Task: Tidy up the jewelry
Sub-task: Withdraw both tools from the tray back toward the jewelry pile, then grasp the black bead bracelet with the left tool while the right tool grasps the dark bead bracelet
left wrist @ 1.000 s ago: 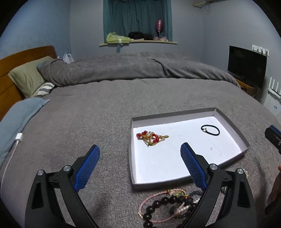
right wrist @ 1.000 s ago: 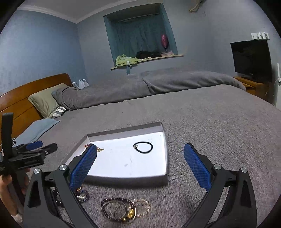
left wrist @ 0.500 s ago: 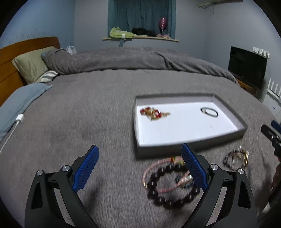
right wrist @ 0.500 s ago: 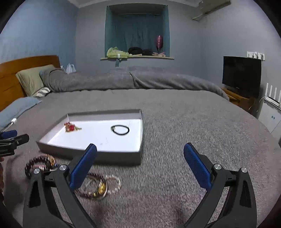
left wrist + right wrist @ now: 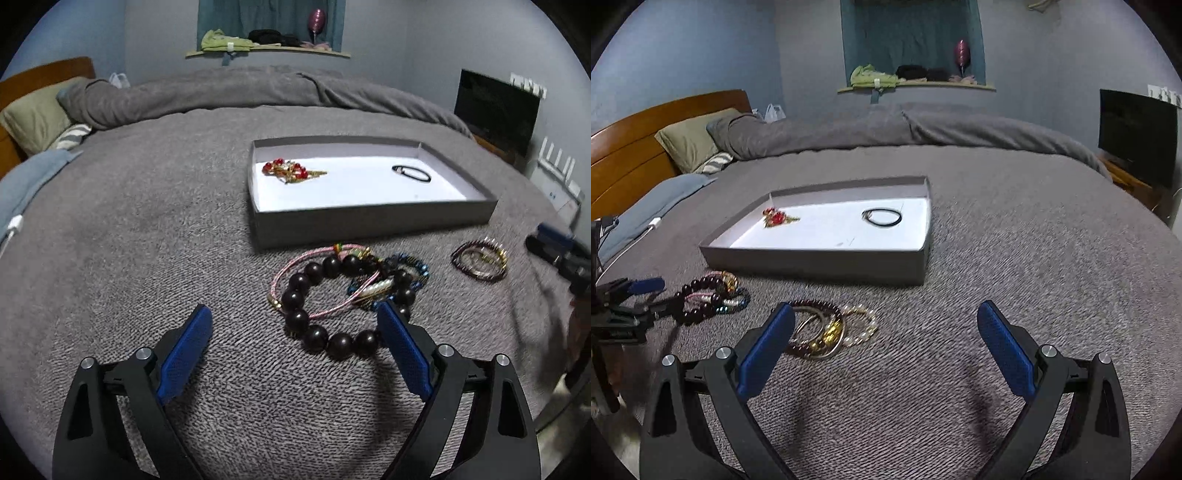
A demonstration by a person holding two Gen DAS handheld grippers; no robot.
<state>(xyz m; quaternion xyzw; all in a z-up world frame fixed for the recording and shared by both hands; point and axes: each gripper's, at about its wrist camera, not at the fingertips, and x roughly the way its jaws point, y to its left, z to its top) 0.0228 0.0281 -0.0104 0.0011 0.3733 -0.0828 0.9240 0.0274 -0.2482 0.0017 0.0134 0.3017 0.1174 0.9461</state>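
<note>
A shallow grey tray [image 5: 369, 218] [image 5: 827, 258] with a white floor lies on the grey bedspread. In it are a red and gold brooch [image 5: 290, 171] [image 5: 777, 218] and a black hair tie [image 5: 411, 172] [image 5: 882, 216]. In front of the tray lies a dark bead bracelet [image 5: 314, 299] [image 5: 698, 299] tangled with a pink cord bracelet [image 5: 291, 264] and a blue one [image 5: 410, 262]. A second pile of maroon, gold and pearl bracelets [image 5: 480, 256] [image 5: 827, 328] lies to its right. My left gripper [image 5: 295, 321] is open just before the bead bracelet. My right gripper [image 5: 886, 321] is open, its left finger beside the second pile.
The bed's folded grey duvet [image 5: 905, 129] and green pillow [image 5: 687, 140] lie at the far side, with a wooden headboard [image 5: 635, 147] on the left. A white charger cable [image 5: 13, 225] lies at the left edge. A dark TV [image 5: 1137, 136] stands at the right.
Both grippers have dropped lower and pulled back from the tray. The bracelets now lie between and just ahead of the fingers. Both stay open.
</note>
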